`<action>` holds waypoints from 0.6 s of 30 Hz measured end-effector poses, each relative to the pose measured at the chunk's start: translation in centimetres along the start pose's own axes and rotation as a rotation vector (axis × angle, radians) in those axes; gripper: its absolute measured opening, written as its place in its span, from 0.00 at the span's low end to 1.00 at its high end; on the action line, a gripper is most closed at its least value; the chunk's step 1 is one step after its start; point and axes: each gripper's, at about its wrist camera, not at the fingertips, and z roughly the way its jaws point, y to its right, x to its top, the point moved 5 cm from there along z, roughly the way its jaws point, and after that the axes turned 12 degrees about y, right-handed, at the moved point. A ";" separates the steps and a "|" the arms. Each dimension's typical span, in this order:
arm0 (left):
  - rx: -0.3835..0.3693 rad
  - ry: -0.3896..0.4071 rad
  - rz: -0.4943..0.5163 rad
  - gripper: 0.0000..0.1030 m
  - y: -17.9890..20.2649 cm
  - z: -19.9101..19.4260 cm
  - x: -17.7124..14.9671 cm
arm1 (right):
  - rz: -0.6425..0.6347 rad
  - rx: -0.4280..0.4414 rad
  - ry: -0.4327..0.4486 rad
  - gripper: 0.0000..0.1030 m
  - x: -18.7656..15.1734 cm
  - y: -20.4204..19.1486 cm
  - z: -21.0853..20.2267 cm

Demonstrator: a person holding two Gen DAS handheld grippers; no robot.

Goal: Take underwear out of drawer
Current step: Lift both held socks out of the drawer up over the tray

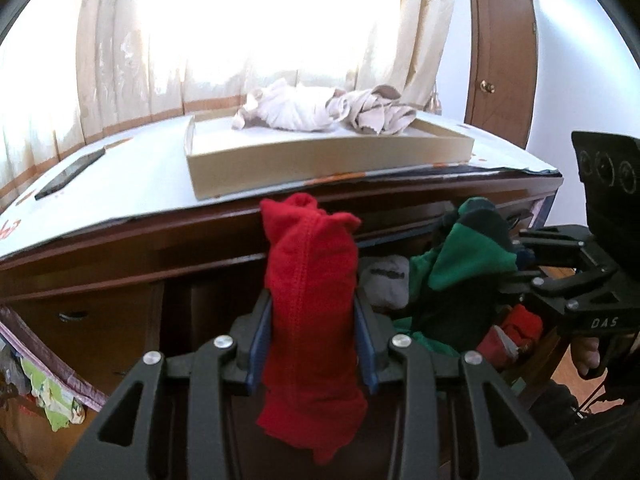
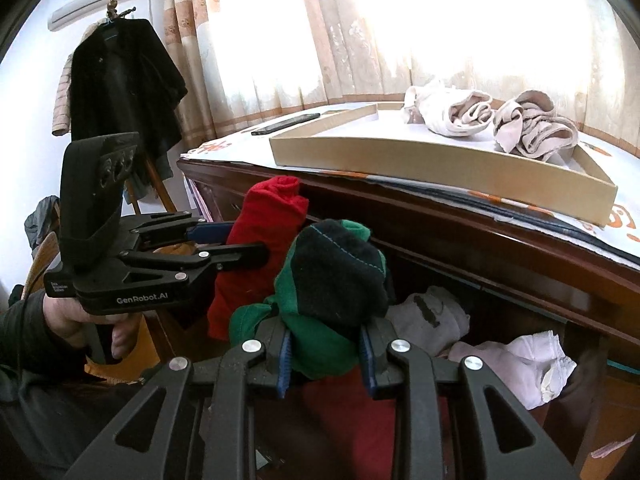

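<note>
Now both pairs of tongs are loaded. The red underwear (image 1: 310, 300) stands rolled and upright, pinched at its middle by the left tongs (image 1: 314, 336), its top poking above them and its tail hanging below. Just to the right, the green and dark underwear (image 2: 332, 280) is clamped the same way in the right tongs (image 2: 326, 354), bunched up above the blue pads (image 2: 283, 364). The two bundles sit side by side, close but with a sliver of air between them, both lifted clear above the open drawer (image 2: 520, 320).

Beneath the right tongs, white rolled garments (image 2: 436, 316) and a pale pink one (image 2: 520, 364) lie in that drawer. Ahead of both tongs runs the dark wooden front edge of the desk (image 2: 500, 232), overhanging the drawer. Beyond it, on top, a shallow cardboard tray (image 2: 440, 160) holds two beige crumpled garments (image 2: 532, 128) at its far side, with its near floor bare. Left of the tray lies a dark phone (image 1: 70, 174).
</note>
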 end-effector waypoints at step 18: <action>0.024 0.146 0.019 0.35 -0.1 -1.8 1.8 | -0.066 -0.032 0.092 0.28 0.5 -1.0 -1.3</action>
